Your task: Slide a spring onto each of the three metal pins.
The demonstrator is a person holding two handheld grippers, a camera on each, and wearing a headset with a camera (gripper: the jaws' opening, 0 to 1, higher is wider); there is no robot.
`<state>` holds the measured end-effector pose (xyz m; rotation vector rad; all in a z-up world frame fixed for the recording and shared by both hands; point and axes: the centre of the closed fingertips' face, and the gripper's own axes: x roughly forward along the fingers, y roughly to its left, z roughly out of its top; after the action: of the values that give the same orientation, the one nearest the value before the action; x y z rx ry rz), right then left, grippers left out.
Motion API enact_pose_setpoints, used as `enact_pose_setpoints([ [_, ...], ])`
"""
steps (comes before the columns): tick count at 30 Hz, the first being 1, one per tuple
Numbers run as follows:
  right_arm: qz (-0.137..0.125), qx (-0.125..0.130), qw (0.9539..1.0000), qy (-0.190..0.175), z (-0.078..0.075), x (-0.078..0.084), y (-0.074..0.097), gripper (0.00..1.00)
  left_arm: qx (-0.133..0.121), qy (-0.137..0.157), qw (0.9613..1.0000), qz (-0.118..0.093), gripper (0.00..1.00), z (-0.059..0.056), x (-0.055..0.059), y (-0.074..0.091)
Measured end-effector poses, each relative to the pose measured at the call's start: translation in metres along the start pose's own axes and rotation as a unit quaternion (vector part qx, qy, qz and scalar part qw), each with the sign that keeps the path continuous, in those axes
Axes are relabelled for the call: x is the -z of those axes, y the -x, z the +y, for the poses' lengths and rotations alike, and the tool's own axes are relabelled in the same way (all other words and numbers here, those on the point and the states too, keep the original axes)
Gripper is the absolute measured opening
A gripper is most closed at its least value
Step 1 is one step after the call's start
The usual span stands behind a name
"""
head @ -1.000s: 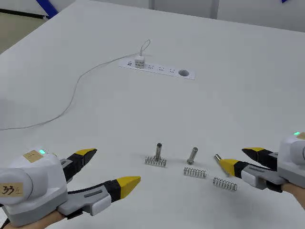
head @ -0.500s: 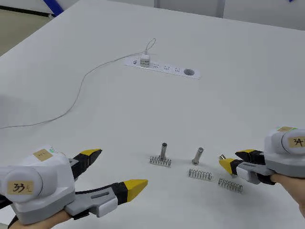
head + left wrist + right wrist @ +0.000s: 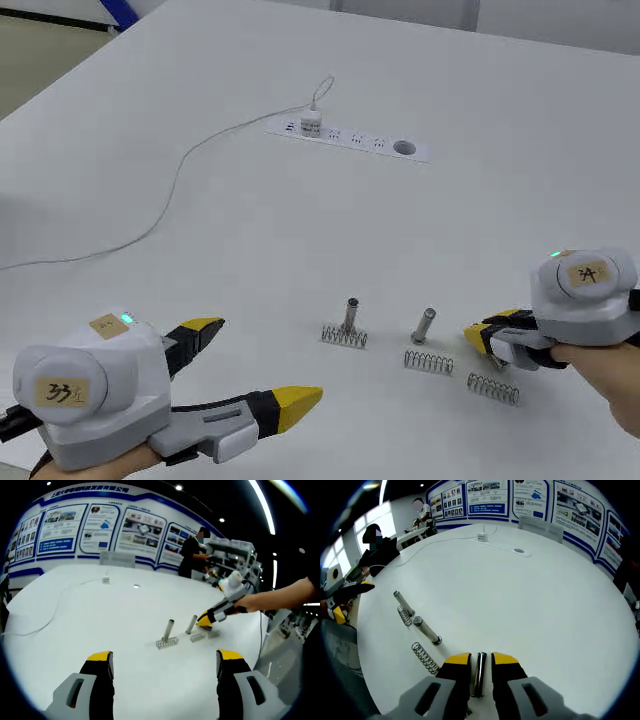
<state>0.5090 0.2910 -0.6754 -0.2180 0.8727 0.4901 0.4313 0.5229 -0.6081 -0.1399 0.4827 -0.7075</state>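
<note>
Right gripper (image 3: pixel 481 656) first: its yellow-tipped jaws were drawn in tight on the held pin (image 3: pixel 479 680), with the steel shaft pinched between them and running along their line. In the head view that gripper sat low on the white table (image 3: pixel 500 220), just to the right of the middle pin (image 3: pixel 424 324), which stood on its base with a slight lean.

Over to the left gripper (image 3: pixel 255 365), and this one was wide open, jaws spread far apart with nothing between them. It hovered well to the left of the middle pin and nearer the person.

Now the springs, and all three lay flat on the table. The second spring (image 3: pixel 429 362) rested just in front of the middle pin, on the person's side. The third spring (image 3: pixel 493 389) lay a little further right, close under the right gripper. The first spring (image 3: pixel 344 336) lay left of the middle pin, right at the foot of the other standing pin (image 3: pixel 351 312).

Well beyond the middle pin was a white power strip (image 3: pixel 350 138), with a plug (image 3: pixel 311 125) seated in it and a cable (image 3: pixel 180 180) trailing off to the left.
</note>
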Motion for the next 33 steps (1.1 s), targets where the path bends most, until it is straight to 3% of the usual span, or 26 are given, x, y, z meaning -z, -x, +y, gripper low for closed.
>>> enact_pose_setpoints([
  [4, 0.016, -0.001, 0.9999, 0.001, 0.001, 0.002, -0.001, 0.17, 0.000, 0.002, 1.0000, 0.000, 0.87, 0.000, 0.000, 0.000],
  [7, 0.046, 0.003, 0.9988, 0.018, 0.000, 0.011, -0.002, 0.16, 0.000, 0.005, 1.0000, 0.002, 0.86, 0.000, 0.001, 0.000],
  [8, 0.034, 0.001, 0.9994, 0.009, 0.000, 0.006, -0.002, 0.15, 0.000, 0.004, 1.0000, 0.003, 0.86, 0.000, 0.001, 0.000],
  [13, 0.049, -0.008, 0.9987, 0.000, 0.004, 0.009, -0.002, 0.10, 0.001, 0.004, 1.0000, 0.007, 0.86, 0.000, 0.004, -0.001],
  [22, 0.073, -0.008, 0.9972, 0.015, 0.004, 0.009, -0.003, 0.08, 0.004, 0.000, 0.9999, 0.010, 0.86, -0.001, 0.005, -0.001],
  [33, 0.079, 0.009, 0.9960, 0.041, 0.007, 0.011, 0.000, 0.08, 0.011, -0.005, 0.9998, 0.015, 0.86, -0.005, 0.007, -0.002],
])
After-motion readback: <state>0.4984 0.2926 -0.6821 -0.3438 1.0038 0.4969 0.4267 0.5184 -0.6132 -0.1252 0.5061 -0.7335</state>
